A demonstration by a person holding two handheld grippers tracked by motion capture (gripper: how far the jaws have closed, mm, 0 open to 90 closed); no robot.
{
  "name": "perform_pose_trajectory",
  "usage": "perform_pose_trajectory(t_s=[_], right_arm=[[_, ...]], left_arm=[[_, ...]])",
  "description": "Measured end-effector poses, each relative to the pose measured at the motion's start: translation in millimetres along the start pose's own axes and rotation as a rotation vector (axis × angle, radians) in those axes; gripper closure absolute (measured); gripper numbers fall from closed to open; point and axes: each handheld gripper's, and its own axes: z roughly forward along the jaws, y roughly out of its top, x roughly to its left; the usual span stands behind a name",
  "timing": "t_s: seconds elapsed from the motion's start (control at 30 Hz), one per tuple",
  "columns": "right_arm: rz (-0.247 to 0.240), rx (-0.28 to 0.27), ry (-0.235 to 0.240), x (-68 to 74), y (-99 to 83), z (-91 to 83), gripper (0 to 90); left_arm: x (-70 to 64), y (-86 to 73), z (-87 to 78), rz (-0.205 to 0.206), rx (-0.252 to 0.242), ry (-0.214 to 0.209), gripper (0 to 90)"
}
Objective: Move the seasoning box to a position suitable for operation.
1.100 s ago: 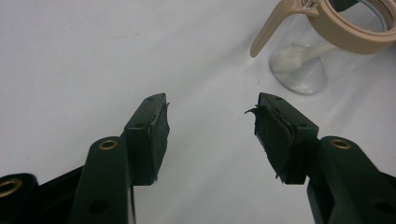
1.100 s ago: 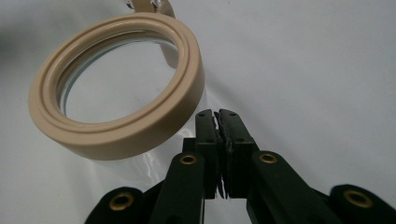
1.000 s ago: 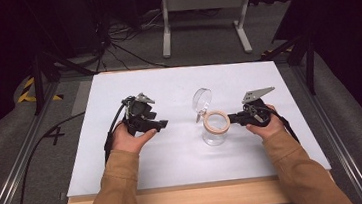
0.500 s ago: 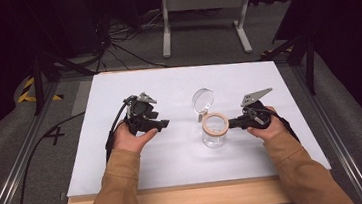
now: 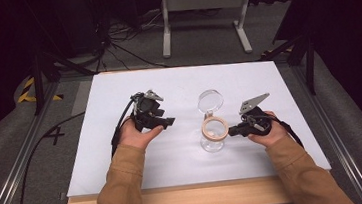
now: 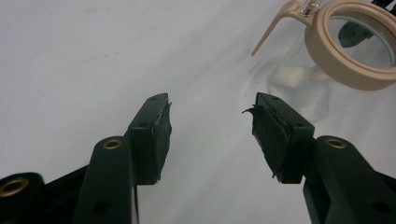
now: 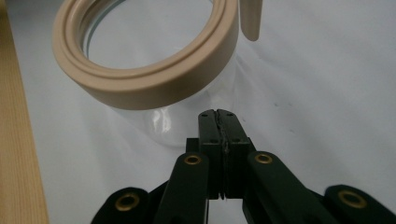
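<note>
White tabletop [image 5: 176,183] bears a clear glass jar [image 5: 213,141], beige-rimmed, lid flipped up; left tool [image 6: 210,126] spread, right tool [image 7: 218,116] pressed together.

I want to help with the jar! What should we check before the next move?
1. Jar upright on the table: ok.
2. Lid swung open, mouth clear: ok.
3. Beige ring seated on the rim: ok.
4. Left gripper open, nothing between its jaws: ok.
5. Right gripper shut beside the jar, holding nothing: not ok if it is meant to grasp next.
6. Whether the right gripper touches the glass: cannot tell.
</note>
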Motion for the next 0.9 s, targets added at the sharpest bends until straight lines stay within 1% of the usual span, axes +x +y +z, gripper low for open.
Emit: perform_pose_trajectory(t_s=[0.07,0.2,0.3,0.37,0.4,0.53,0.63,0.73,0.83,0.87,0.9], right_arm=[[-0.007,0.012,0.012,2.9,0.1,0.5,89.2],[-0.018,0.023,0.027,7.3,-0.7,2.5,89.2],[-0.027,0.031,0.029,9.9,-1.4,3.9,89.2],[-0.023,0.033,0.03,11.1,-1.8,4.0,89.2],[-0.023,0.035,0.033,11.7,-1.8,4.0,89.2],[-0.034,0.042,0.046,16.1,-1.7,5.2,89.2],[-0.038,0.044,0.05,17.7,-1.7,4.4,89.1],[-0.024,0.033,0.031,18.0,-0.6,-2.0,89.2],[-0.019,0.024,0.028,18.0,-0.2,-5.7,89.2],[-0.015,-0.005,0.016,18.5,1.3,-14.5,89.2],[-0.014,-0.019,0.014,19.0,2.2,-18.4,89.2]], left_arm=[[-0.3,1.2,1.2,0.007,-0.001,-0.007,47.2],[0.0,2.7,2.5,0.008,0.003,-0.013,48.0],[-1.1,4.6,3.4,0.013,0.006,-0.017,48.9],[-1.9,5.5,4.4,0.01,0.003,-0.023,49.9],[-1.4,6.0,4.9,0.017,-0.001,-0.028,50.8],[-1.4,8.3,4.9,0.01,0.009,-0.059,55.0],[-1.5,9.6,5.0,0.01,0.014,-0.069,56.8],[-1.1,10.6,5.1,0.013,0.01,-0.075,59.5],[-1.8,11.2,4.7,0.012,0.002,-0.079,61.7],[-2.2,11.3,5.0,0.011,-0.006,-0.08,61.7],[-2.9,11.7,4.8,0.004,-0.008,-0.08,62.5]])
